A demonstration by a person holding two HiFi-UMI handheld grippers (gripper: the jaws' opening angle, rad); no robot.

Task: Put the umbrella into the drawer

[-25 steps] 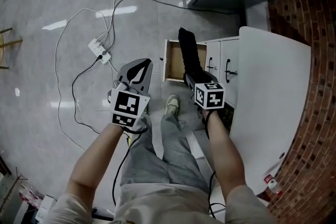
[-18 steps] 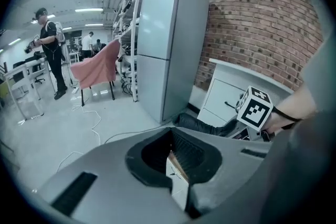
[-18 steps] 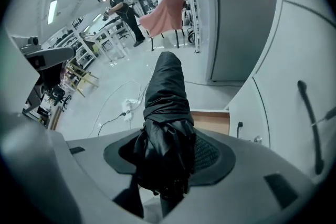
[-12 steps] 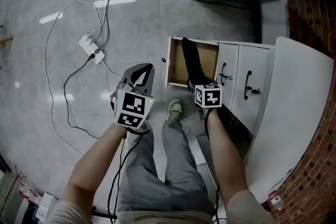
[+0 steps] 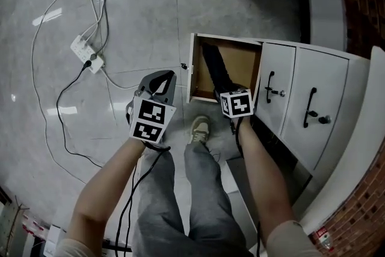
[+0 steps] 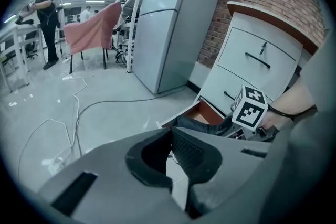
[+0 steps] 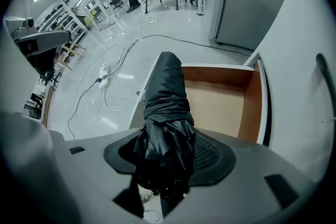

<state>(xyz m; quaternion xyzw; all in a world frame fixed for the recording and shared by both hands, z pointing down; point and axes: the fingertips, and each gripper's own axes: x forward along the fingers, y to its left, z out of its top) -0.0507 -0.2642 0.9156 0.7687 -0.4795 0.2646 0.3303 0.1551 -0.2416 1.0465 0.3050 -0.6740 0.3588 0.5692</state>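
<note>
A folded black umbrella point(image 5: 213, 65) point(image 7: 167, 96) is gripped near its lower end by my right gripper point(image 5: 226, 91) point(image 7: 167, 153), which is shut on it and points down. The umbrella's far end reaches over the open wooden drawer point(image 5: 194, 69) point(image 7: 216, 100) at the bottom of a white cabinet. My left gripper point(image 5: 163, 77) point(image 6: 170, 131) hangs left of the drawer over the floor, its jaws together and holding nothing. The drawer point(image 6: 201, 113) and the right gripper's marker cube point(image 6: 248, 107) show in the left gripper view.
White cabinet doors point(image 5: 301, 106) with black handles stand right of the drawer. A power strip point(image 5: 84, 49) and loose cables lie on the grey floor to the left. A person's shoe point(image 5: 199, 127) sits just before the drawer. A grey fridge point(image 6: 173, 13) stands farther off.
Both grippers have sunk toward the floor. The drawer and cabinet look larger and nearer, and the umbrella's far end now lies over the drawer's inside.
</note>
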